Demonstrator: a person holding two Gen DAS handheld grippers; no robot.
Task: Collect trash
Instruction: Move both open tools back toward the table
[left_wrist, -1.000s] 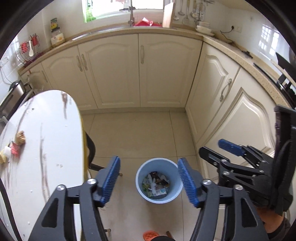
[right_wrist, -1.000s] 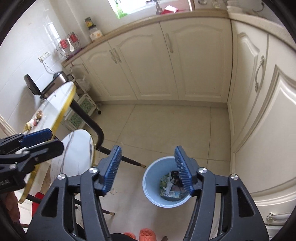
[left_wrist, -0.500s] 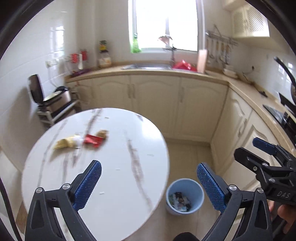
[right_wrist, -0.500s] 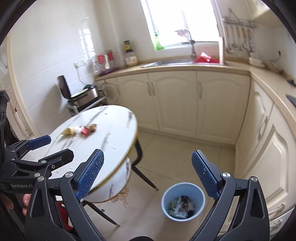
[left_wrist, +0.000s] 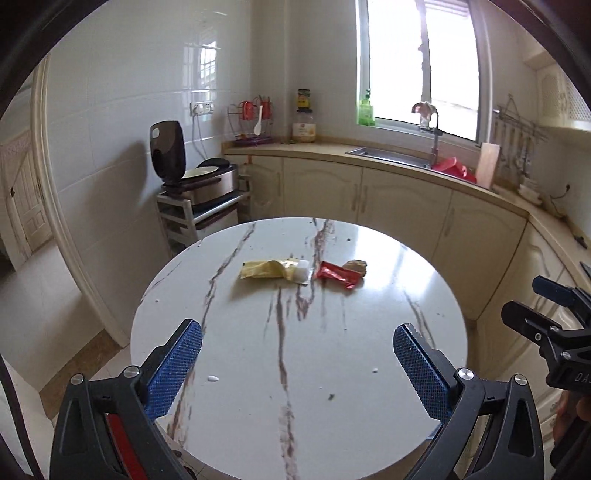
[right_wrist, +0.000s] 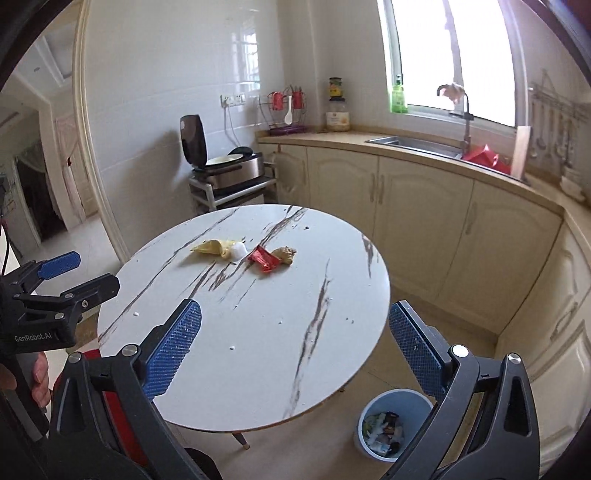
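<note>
1. Left wrist view: left hand-held gripper (left_wrist: 297, 360) is spread wide, nothing btwn its blue pads (left_wrist: 173, 365). Jaws have just been opening.
2. Same view: round marble worktop (left_wrist: 258, 387) sits under and ahead of the gripper. Trash lies in a row near the far-centre of the worktop, well apart from the fingertips: yellow wrapper (left_wrist: 264, 269) at left, white crumpled piece (left_wrist: 302, 270) touching its right end, red wrapper (left_wrist: 338, 275) just beside that, tan scrap (left_wrist: 356, 266) touching the red wrapper's far-right end.
3. Same view: right hand-held gripper (left_wrist: 543, 306) shows at the right edge, off the worktop rim, jaws apart, empty.
4. Right wrist view: right hand-held gripper (right_wrist: 291, 341) is spread wide, nothing btwn the pads. Jaws have just been opening.
5. Same view: trash row lies ahead and slightly left of the gripper's centre line, well apart from the tips: yellow wrapper (right_wrist: 212, 247), white crumpled piece (right_wrist: 238, 252), red wrapper (right_wrist: 264, 258), tan scrap (right_wrist: 286, 254).
6. Same view: blue bin (right_wrist: 393, 424) stands on the floor beside the worktop (right_wrist: 258, 350), below the right finger; it holds mixed litter.
7. Same view: left hand-held gripper (right_wrist: 79, 273) sits at the left edge, jaws apart, empty; a person's hand (right_wrist: 38, 373) grips its handle.
</note>
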